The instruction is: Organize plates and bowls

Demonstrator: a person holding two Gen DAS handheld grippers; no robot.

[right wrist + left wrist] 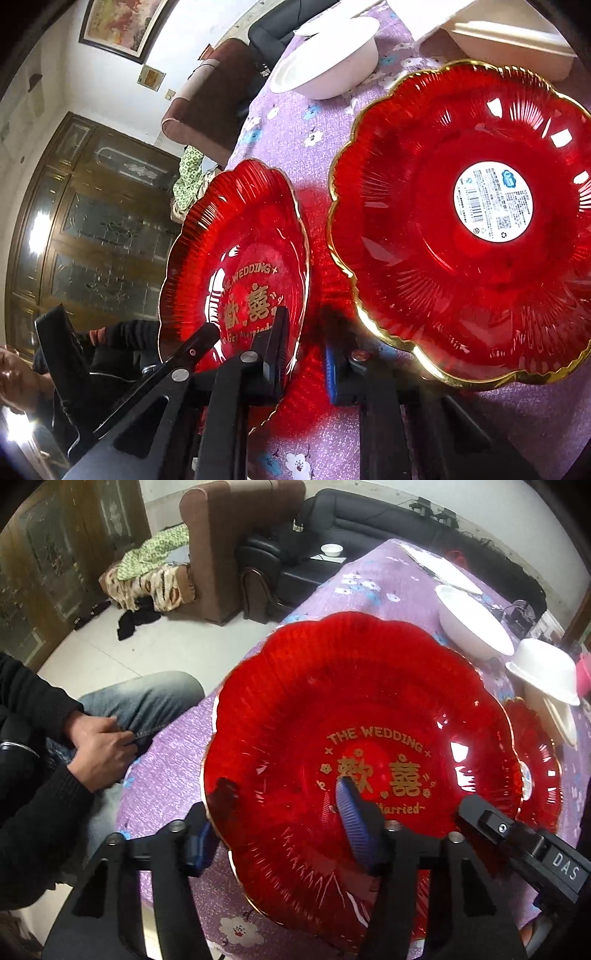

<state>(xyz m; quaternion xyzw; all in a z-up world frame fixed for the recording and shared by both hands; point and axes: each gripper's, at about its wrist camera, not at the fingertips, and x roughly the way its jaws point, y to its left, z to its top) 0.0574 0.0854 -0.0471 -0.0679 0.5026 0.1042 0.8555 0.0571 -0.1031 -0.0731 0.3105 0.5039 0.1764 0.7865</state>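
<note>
Left gripper (284,786) points steeply down at the near rim of the wedding plate (332,701) and straddles it: the blue ribbed pad of one finger (354,819) lies on the plate's inner face, while the other finger shows as a dark shape through the red glass, under the rim. The jaws stand partly apart with the rim between them; can't tell if both pads actually press. Right gripper (306,325) comes in lower and rolled over, its jaws nearly closed and clamped on the opposite rim of the same plate, with one finger in front of the glass and the blue-padded one behind it. From the left wrist camera the right gripper's body carries a white-on-black tag (565,864) reading "DAS". The wedding plate is translucent red, scalloped and gold-edged, and sits over the purple flowered tablecloth (166,775) near the table edge, looking tilted in the right wrist view. Gold print reads "THE WEDDING", then two large Chinese characters, then "Get Married~", partly hidden by a finger. The second red plate (443,295) lies flat just beside it and has a round white sticker (493,202) with a barcode, a blue logo and small print, unreadable. A white bowl (472,620) sits upright beyond, and an upside-down white bowl (543,668) is near it. A seated person's hand (99,749) rests on a jeans-clad knee by the table.
</note>
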